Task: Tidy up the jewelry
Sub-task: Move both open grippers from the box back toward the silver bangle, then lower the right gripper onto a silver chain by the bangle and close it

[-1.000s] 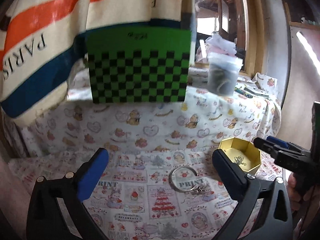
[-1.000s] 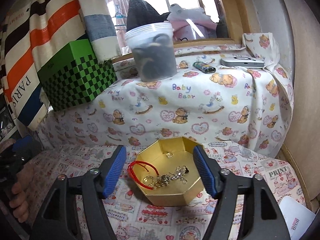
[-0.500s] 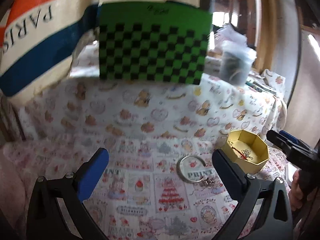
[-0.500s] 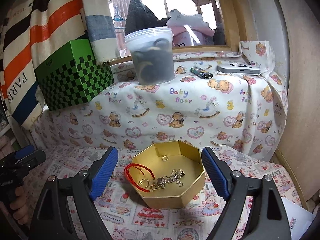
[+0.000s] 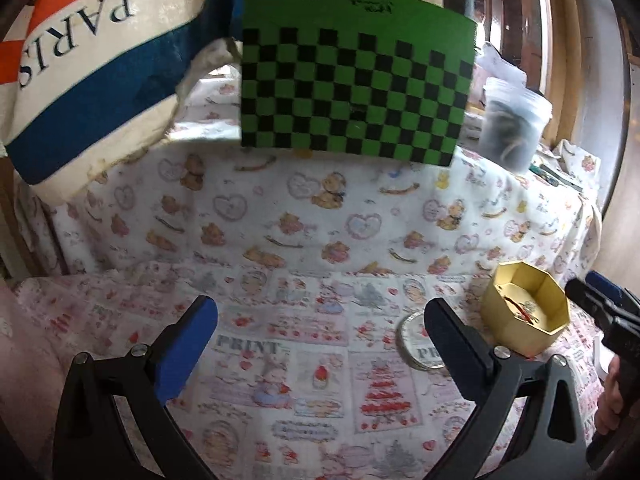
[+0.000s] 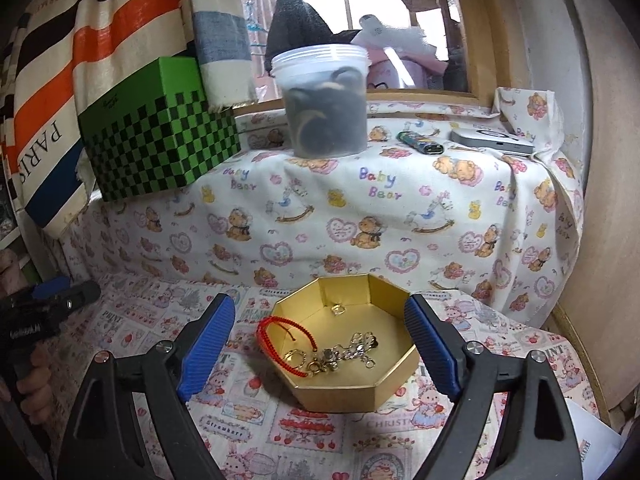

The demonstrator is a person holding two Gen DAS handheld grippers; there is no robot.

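Both jaws spread, empty; gold box (image 6: 352,360) with red cord (image 6: 276,344) and chains noted between right gripper (image 6: 320,344) fingers; silver bangle (image 5: 412,344) left of box judged next pickup for left gripper (image 5: 320,344)

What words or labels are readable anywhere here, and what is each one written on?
"PARIS": striped bag
"Baby Bear": teddy-print cloth over the ledge
"PRINT": patchwork cloth on the lower surface
"Strawberr", last letter unclear: same patchwork cloth, right wrist view
"CHRISTM", cut off by the gripper: same cloth
Too small or blurred: black script on the checkered green box, and marks on the lighter
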